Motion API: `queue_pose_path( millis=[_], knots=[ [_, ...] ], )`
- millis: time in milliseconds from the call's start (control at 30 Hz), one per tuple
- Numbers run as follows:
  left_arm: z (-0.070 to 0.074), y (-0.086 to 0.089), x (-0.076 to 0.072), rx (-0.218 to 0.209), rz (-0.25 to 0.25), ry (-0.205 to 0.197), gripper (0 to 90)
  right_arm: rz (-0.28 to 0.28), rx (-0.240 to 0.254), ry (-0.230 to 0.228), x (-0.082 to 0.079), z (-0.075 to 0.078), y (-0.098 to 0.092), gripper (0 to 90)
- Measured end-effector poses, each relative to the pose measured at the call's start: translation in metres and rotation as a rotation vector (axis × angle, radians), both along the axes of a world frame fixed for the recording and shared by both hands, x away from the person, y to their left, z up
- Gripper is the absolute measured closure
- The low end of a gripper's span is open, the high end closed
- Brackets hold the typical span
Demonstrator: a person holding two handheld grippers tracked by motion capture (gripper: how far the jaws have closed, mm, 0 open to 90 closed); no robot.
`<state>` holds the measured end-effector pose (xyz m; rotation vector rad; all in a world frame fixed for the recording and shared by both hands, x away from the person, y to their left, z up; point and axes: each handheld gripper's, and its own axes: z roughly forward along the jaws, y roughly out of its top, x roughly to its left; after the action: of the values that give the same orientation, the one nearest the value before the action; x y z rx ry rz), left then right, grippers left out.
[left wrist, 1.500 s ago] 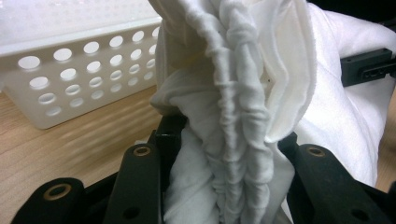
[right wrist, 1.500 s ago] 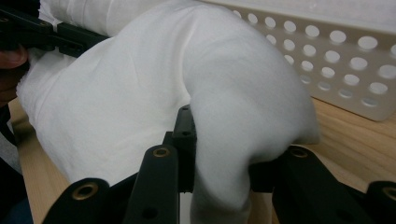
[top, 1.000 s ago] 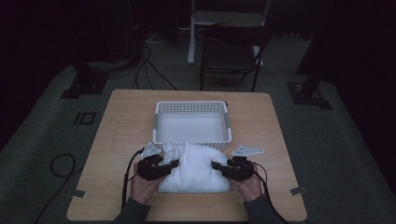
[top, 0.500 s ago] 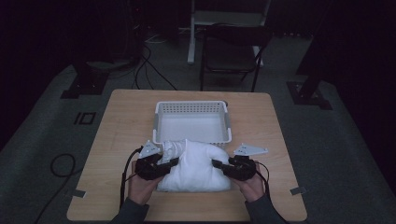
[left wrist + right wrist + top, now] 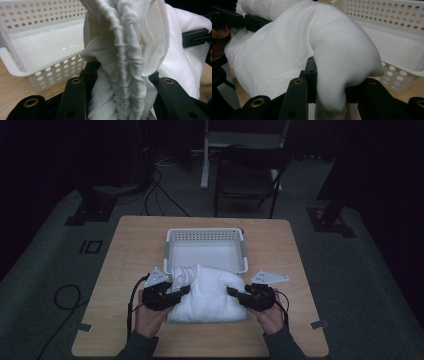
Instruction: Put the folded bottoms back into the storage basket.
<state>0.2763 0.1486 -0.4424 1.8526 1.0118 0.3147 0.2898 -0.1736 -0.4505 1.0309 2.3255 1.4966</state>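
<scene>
While each hand-held gripper [image 5: 182, 291] [image 5: 234, 292] clamped the white cloth [image 5: 210, 292], it probably needed carrying farther over the basket [image 5: 206, 234].

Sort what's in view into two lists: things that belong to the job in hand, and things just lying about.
In the job:
- folded white cloth bundle
- white perforated plastic basket
- left gripper, shut on the cloth
- right gripper, shut on the cloth

Just about:
- light wooden table
- dark metal folding chair
- black cables on the floor
</scene>
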Motion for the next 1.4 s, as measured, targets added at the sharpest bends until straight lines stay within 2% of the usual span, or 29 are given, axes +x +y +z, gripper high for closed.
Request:
queue_pose_path(
  millis=[167,300,467,733,900,1100,1400],
  knots=[
    [0.004,0.001,0.001,-0.003,0.001,-0.010,59.6,0.004,0.009,-0.008,0.002,0.005,0.000,70.5],
    [0.014,0.001,0.004,-0.001,0.003,-0.032,59.6,0.004,0.006,-0.031,0.005,0.015,0.001,70.5],
    [0.022,0.000,0.006,0.010,0.001,-0.047,59.6,0.006,0.016,-0.034,0.009,0.022,0.000,70.5],
    [0.033,0.001,0.010,0.000,0.003,-0.068,59.6,0.002,0.020,-0.061,0.011,0.032,0.000,70.5],
    [0.038,0.003,0.018,-0.008,0.007,-0.077,59.6,-0.003,0.019,-0.078,0.016,0.039,0.002,70.5],
    [0.043,0.006,0.026,-0.024,0.011,-0.077,59.7,-0.016,-0.005,-0.106,0.021,0.048,0.007,70.5],
    [0.052,0.008,0.039,-0.033,0.032,-0.105,59.7,-0.044,0.008,-0.134,0.034,0.058,0.011,70.6]
  ],
)
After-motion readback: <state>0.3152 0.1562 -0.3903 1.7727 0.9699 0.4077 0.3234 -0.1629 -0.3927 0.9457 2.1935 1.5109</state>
